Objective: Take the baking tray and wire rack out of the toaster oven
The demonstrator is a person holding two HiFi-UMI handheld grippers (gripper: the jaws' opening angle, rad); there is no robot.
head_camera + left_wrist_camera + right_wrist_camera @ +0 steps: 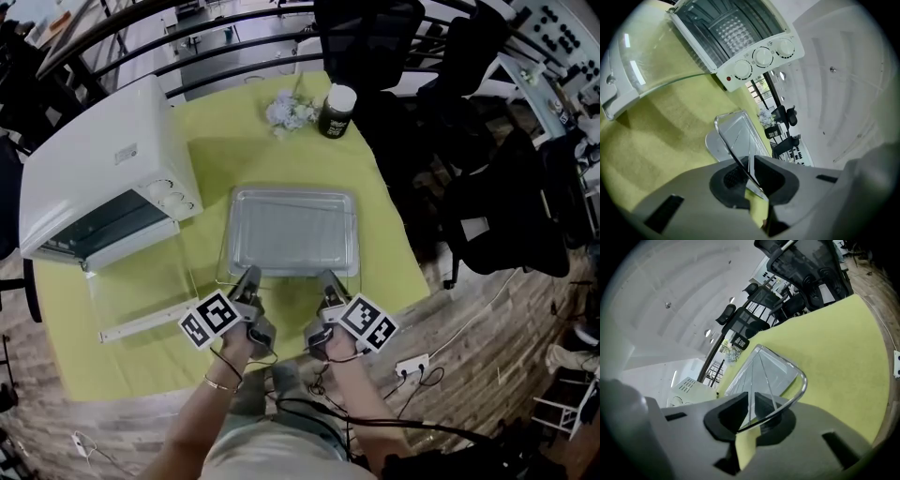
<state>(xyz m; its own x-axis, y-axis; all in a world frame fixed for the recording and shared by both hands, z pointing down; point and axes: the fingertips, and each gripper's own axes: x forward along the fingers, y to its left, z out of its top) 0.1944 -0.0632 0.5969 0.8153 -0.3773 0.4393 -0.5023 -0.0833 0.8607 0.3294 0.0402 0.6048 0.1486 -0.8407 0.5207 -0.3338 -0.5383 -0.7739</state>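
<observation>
The baking tray [293, 232] lies flat on the yellow-green table [112, 337], outside the toaster oven [103, 173] and to its right. The wire rack [359, 281] lies over the tray. The views do not show whether its near edge rests on the tray or is held just above it. The long axis of the rack runs left to right, across both grippers, and the rack extends from them toward the far side. The left gripper [249, 276] is clamped on the near rim wire by the left corner. The right gripper [328, 279] is clamped on the same rim by the right corner. Each arm is therefore equally near. The next move is probably a level lowering and release. Count: one tray, one rack, one oven with its glass door [141, 300] folded open, two grippers, one lidded jar [337, 111].
</observation>
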